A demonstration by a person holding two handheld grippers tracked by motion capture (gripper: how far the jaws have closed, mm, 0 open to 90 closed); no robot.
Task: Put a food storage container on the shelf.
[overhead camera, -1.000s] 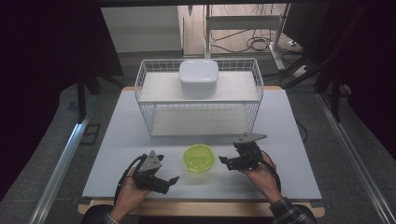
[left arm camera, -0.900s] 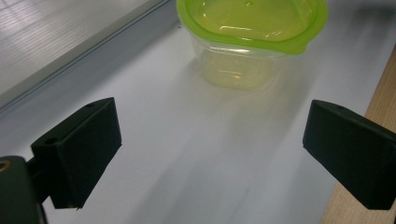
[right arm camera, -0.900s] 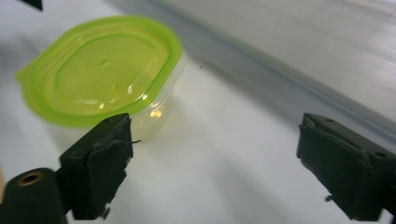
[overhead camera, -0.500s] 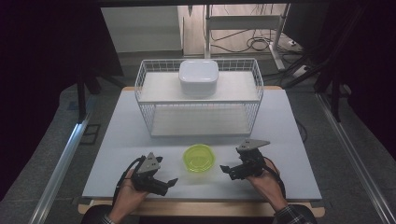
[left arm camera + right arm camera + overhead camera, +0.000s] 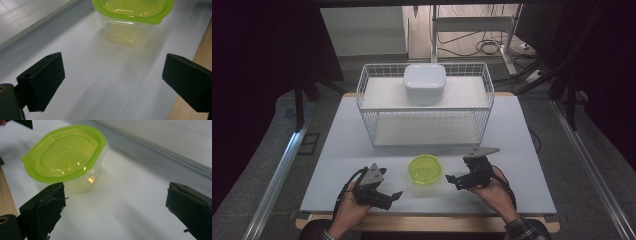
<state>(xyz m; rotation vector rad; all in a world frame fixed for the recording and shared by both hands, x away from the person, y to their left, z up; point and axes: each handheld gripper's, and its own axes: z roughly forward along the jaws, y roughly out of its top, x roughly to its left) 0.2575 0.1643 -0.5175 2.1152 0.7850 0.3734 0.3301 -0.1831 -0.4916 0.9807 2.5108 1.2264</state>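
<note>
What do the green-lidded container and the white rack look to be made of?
Green-lidded container: apparently plastic, a glossy translucent lime lid with glints over a clear tub you can see through. White rack: likely coated metal wire, judging by its thin white grid walls.

Tub (image 5: 424, 170) btwn grippers; box (image 5: 425, 83) atop rack (image 5: 484, 107), prob.

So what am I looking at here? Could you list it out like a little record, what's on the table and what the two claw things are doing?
Table: white top, wooden front edge
Green-lidded container: clear tub with lime lid, closed, near the front, between the two grippers
Wire rack: white, two levels, behind the container
White box: lidded, on the rack's upper shelf
Left gripper: hand-held, jaws wide apart, holding nothing, aimed at the container
Right gripper: hand-held, jaws wide apart, holding nothing, aimed at the container
Contact: neither gripper touches the container
</note>
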